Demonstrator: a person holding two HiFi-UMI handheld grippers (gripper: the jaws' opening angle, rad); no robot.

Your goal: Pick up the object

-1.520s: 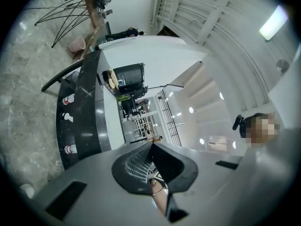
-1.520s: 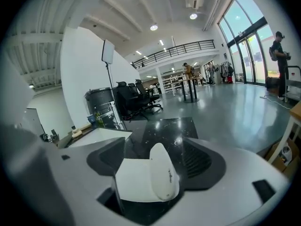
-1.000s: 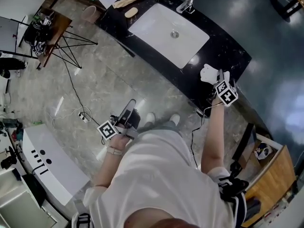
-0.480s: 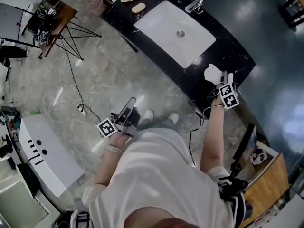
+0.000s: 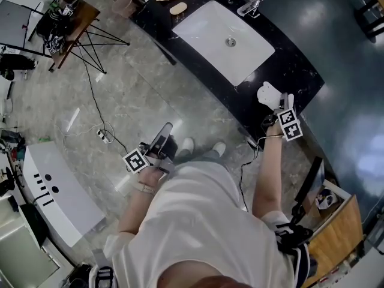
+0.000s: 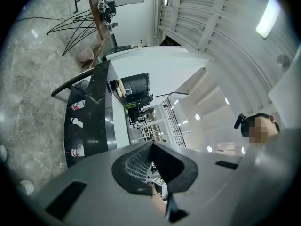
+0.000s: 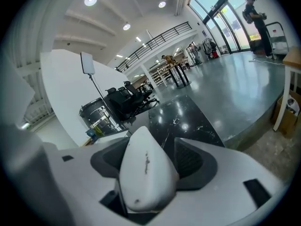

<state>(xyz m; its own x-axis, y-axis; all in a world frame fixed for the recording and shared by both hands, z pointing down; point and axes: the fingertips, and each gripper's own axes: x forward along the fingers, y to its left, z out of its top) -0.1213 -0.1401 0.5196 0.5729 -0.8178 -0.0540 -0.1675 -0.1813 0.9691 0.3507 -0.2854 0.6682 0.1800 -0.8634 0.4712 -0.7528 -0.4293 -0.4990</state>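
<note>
A white, rounded object [image 5: 267, 94] lies at the right end of the black counter [image 5: 294, 71]. My right gripper [image 5: 279, 105] reaches onto it from the near side. In the right gripper view the object [image 7: 146, 173] fills the space between the jaws of that gripper [image 7: 150, 160], which are closing around it; I see no firm squeeze from the pads. My left gripper [image 5: 163, 134] hangs low over the marble floor by the person's feet. In its own view the left gripper [image 6: 153, 147] has its dark pads meeting at the tip, with nothing between them.
A white sink [image 5: 225, 41] with a chrome faucet [image 5: 255, 2] is set in the counter, and a soap bar [image 5: 178, 8] lies at its far left. A tripod [image 5: 96, 41] and cables stand on the floor at left. A white cabinet [image 5: 54, 197] is lower left, a wooden box [image 5: 348, 221] lower right.
The view has shifted slightly. My right gripper has edged forward onto the white object. The left gripper has stayed where it was.
</note>
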